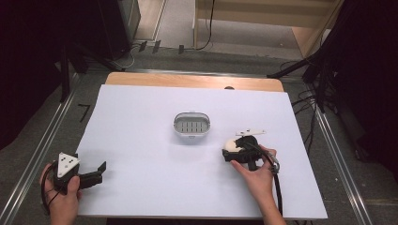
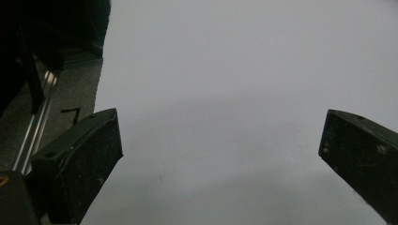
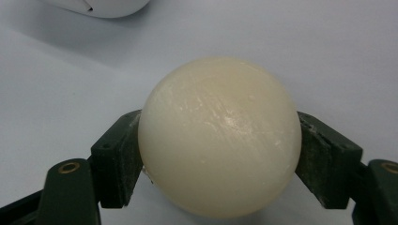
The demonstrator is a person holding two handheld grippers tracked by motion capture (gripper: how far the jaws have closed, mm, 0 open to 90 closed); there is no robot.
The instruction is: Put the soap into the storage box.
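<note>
A round cream soap bar (image 1: 231,144) (image 3: 219,136) sits between the jaws of my right gripper (image 1: 230,150) (image 3: 219,157), low over the white sheet at the right of centre. Both pads press its sides, so the gripper is shut on it. A white oval soap dish (image 1: 191,114) with a slotted floor stands in the middle of the sheet, up and left of the soap; its rounded edge (image 3: 105,7) shows in the right gripper view. My left gripper (image 1: 96,172) (image 2: 220,150) rests at the sheet's near-left corner, jaws wide apart with nothing between them.
The white sheet (image 1: 141,140) covers a wooden table whose far edge (image 1: 192,80) shows. Metal rails (image 1: 37,154) run along both sides on the grey floor. Dark stands and cables (image 1: 319,89) are at the far right.
</note>
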